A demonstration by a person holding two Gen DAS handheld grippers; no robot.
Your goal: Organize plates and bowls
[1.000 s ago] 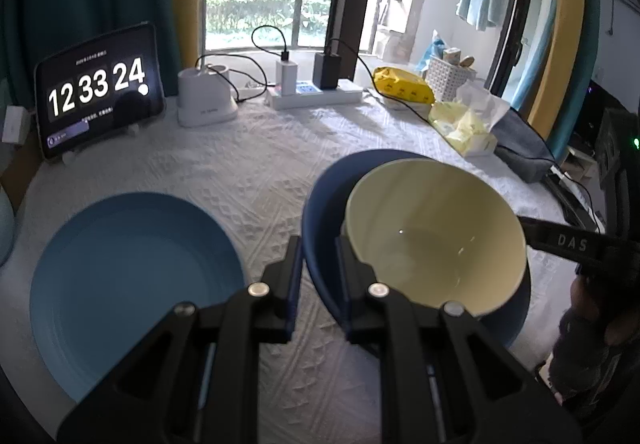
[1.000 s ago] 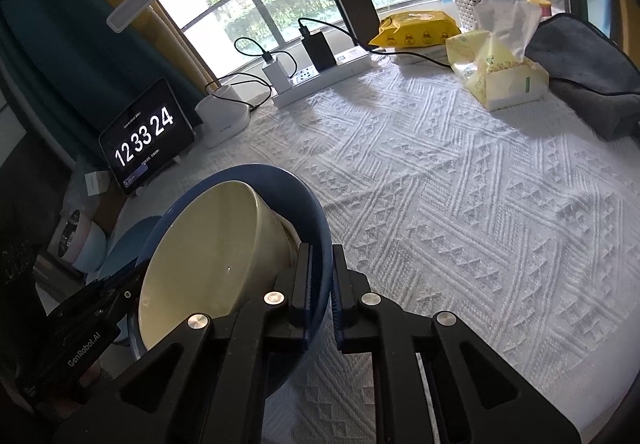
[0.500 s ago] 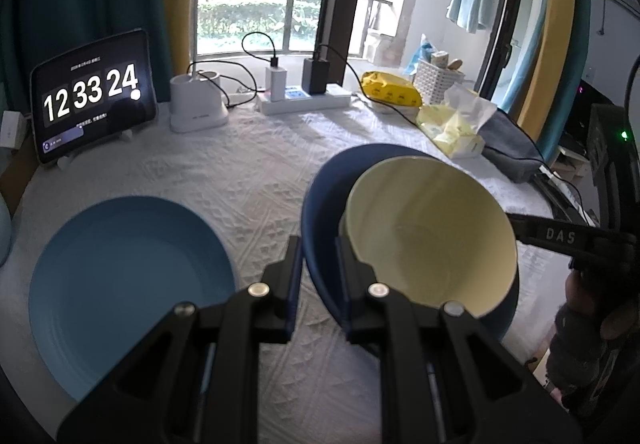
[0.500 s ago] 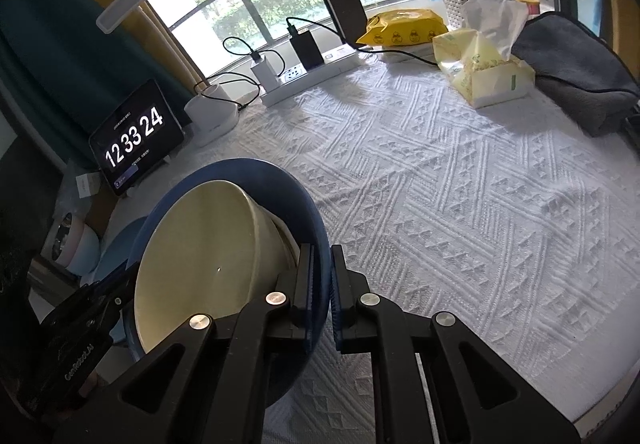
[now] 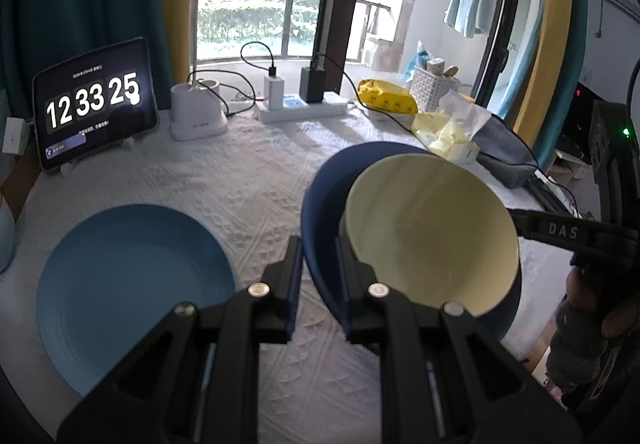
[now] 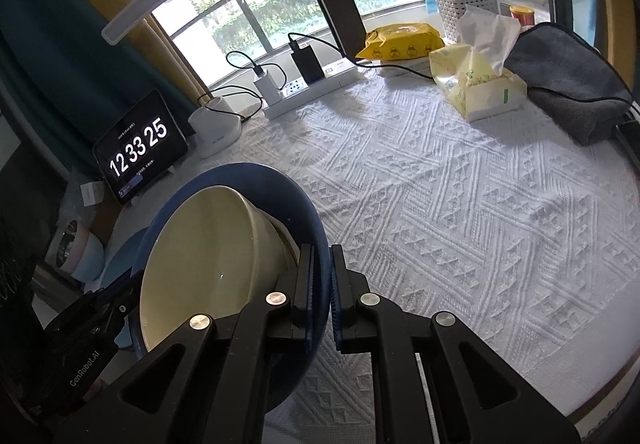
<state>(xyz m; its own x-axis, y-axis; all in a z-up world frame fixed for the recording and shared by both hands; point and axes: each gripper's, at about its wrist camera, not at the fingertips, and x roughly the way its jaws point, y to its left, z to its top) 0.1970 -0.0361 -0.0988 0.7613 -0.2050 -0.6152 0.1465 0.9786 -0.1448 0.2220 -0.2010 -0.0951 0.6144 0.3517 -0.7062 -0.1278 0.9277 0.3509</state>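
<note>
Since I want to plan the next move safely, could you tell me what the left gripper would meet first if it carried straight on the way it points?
Probably the white tablecloth past the dark blue plate whose rim the left gripper grips; depth is unclear.

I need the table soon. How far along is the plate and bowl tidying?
Done: the cream bowl already sits on the dark blue plate. In hand: the left gripper and right gripper each clamp that plate's rim, holding it tilted above the cloth. Left: setting it down, perhaps onto the light blue plate lying on the cloth.
</note>
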